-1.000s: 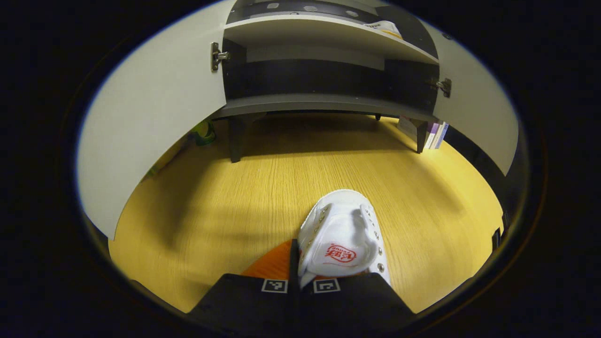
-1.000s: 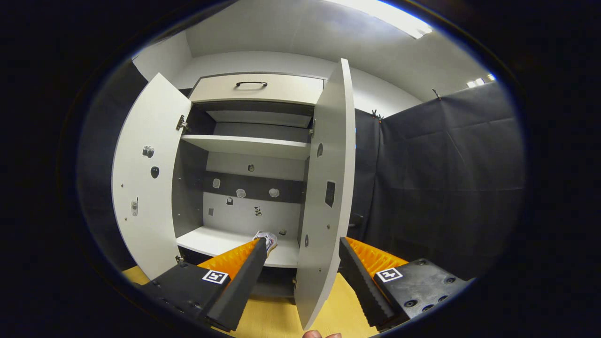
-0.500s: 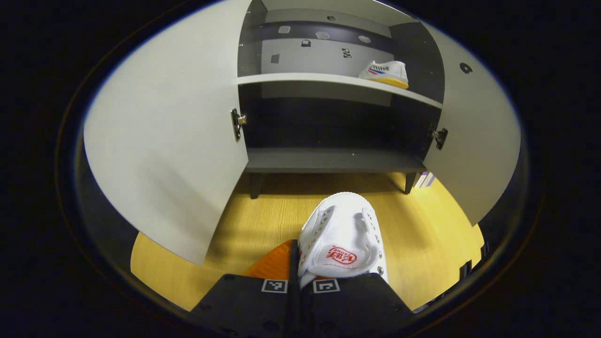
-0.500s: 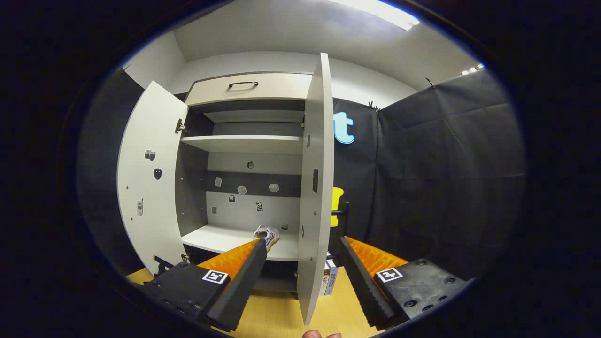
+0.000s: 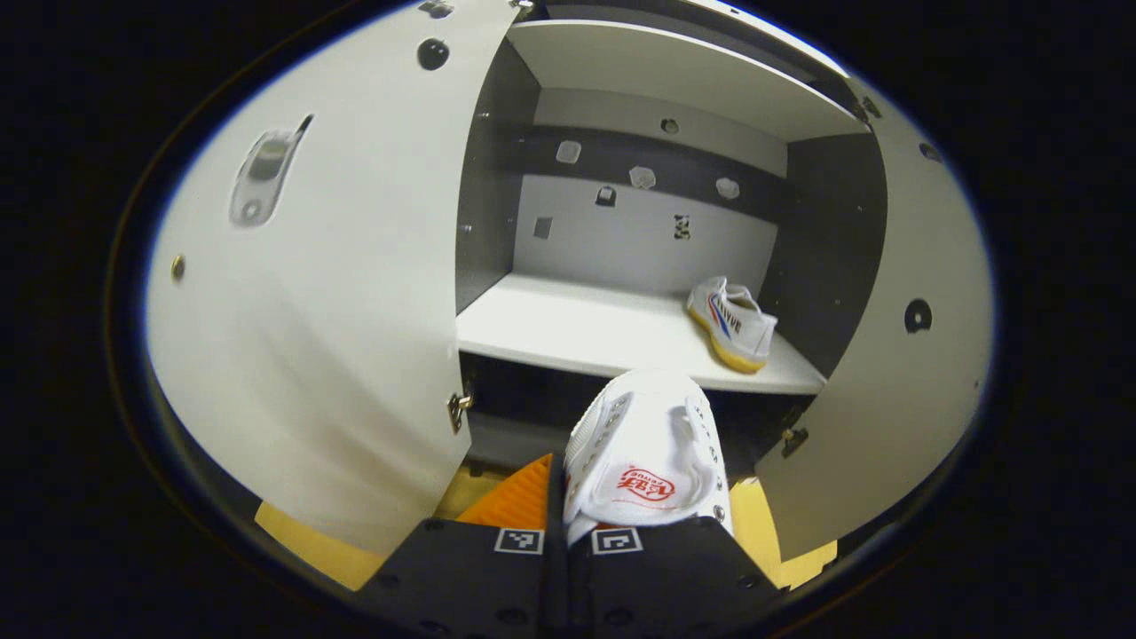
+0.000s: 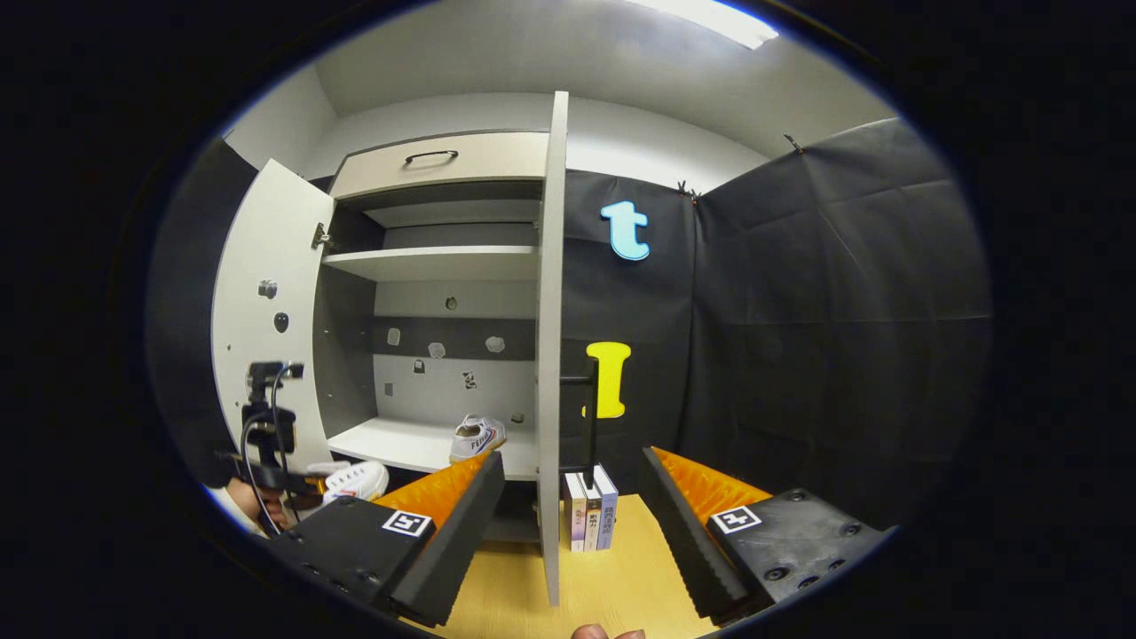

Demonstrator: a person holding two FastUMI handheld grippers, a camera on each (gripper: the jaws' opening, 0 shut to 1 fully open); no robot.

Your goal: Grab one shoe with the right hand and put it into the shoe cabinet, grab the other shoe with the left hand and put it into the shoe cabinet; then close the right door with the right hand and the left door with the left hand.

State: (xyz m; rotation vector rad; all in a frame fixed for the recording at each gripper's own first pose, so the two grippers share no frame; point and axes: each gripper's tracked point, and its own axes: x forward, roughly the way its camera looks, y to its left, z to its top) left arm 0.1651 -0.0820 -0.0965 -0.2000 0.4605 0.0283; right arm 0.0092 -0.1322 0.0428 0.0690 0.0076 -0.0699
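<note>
My left gripper [image 5: 559,508] is shut on a white shoe [image 5: 646,448], toe pointing at the open shoe cabinet, just in front of its lower shelf [image 5: 568,330]. A second white shoe [image 5: 732,319] with a yellow sole lies at the right end of that shelf. In the right gripper view, my right gripper [image 6: 572,497] is open and holds nothing; the right door [image 6: 550,355] stands edge-on beyond its fingers. There the shelved shoe [image 6: 475,437] shows inside, and the left gripper [image 6: 266,435] with the held shoe [image 6: 355,481] is at lower left.
Both doors stand wide open: the left door [image 5: 311,293] and the right door [image 5: 896,355] flank the opening. A drawer [image 6: 435,164] tops the cabinet, and an upper shelf [image 6: 435,262] sits inside. Several books [image 6: 590,513] stand on the wooden floor [image 6: 612,577] beside the cabinet.
The left gripper has risen and tilted up with the shoe, from over the floor to the shelf's front. The right gripper has shifted right, so the door turned edge-on and the left gripper came into its view.
</note>
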